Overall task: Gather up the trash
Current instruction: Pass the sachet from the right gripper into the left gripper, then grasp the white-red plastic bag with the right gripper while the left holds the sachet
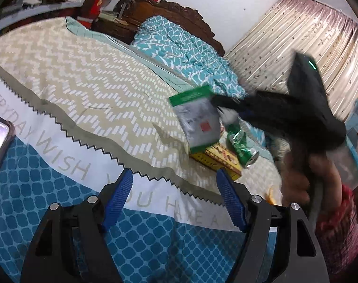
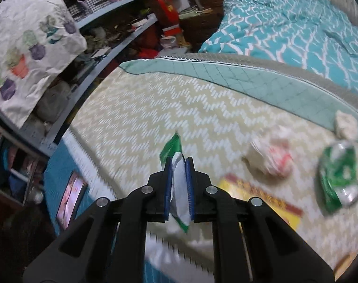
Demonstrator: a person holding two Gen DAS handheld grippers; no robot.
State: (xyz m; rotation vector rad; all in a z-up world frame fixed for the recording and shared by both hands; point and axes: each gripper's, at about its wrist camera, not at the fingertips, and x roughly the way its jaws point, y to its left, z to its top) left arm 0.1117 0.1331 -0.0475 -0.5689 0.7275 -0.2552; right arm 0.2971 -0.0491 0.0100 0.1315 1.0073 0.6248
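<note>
My right gripper (image 2: 179, 162) is shut on a green and silver packet (image 2: 179, 181) and holds it above the bed; in the left wrist view the packet (image 1: 197, 118) hangs from the right gripper (image 1: 216, 102). My left gripper (image 1: 175, 176) is open and empty over the bed's near edge. On the zigzag-patterned cover (image 2: 143, 108) lie a crushed green can (image 2: 339, 179), a yellow box (image 2: 261, 200), a crumpled red and white wrapper (image 2: 273, 158) and a wad of paper (image 2: 345, 122). The can (image 1: 242, 145) and the box (image 1: 216, 160) also show in the left wrist view.
A phone (image 2: 70, 198) with a lit screen lies on the blue cloth at the bed's edge. A teal quilt (image 2: 296, 28) is bunched near the wooden headboard (image 1: 169, 9). Cluttered shelves (image 2: 122, 23) stand left of the bed. A curtain (image 1: 308, 42) hangs at the right.
</note>
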